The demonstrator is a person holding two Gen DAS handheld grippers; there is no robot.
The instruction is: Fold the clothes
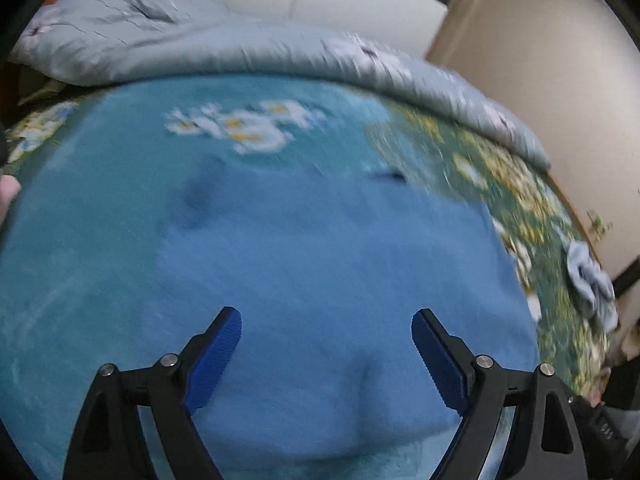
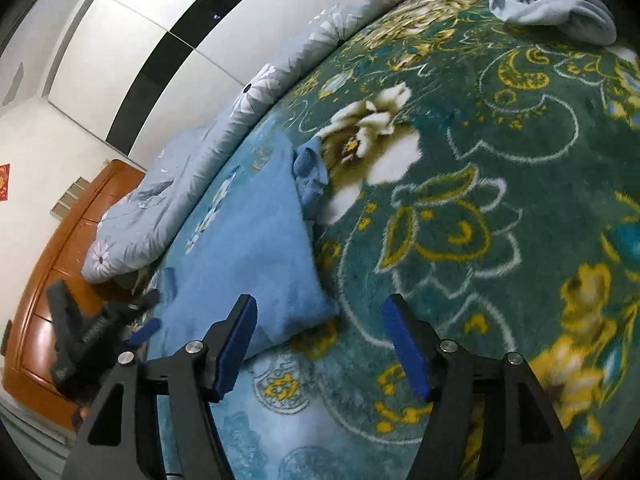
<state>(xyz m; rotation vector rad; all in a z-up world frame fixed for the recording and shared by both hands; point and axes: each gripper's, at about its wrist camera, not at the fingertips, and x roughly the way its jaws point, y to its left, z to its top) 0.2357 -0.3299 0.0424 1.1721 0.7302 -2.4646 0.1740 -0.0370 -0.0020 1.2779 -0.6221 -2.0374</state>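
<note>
blue garment [image 2: 256, 248] — folded flat on bed [image 2: 500, 184] | left hand-held gripper [image 1: 326, 354] — spread, empty, above it | right hand-held gripper [image 2: 320, 344] — spread, empty | grey garment [image 2: 552, 0] — crumpled, unfolded, well apart

Plain blue garment [image 2: 256, 240] on teal, yellow-flowered blanket [image 2: 480, 200].

Both wrist views look steeply down, close over the bed [image 2: 500, 168], sharing the blue garment [image 1: 320, 280].
</note>
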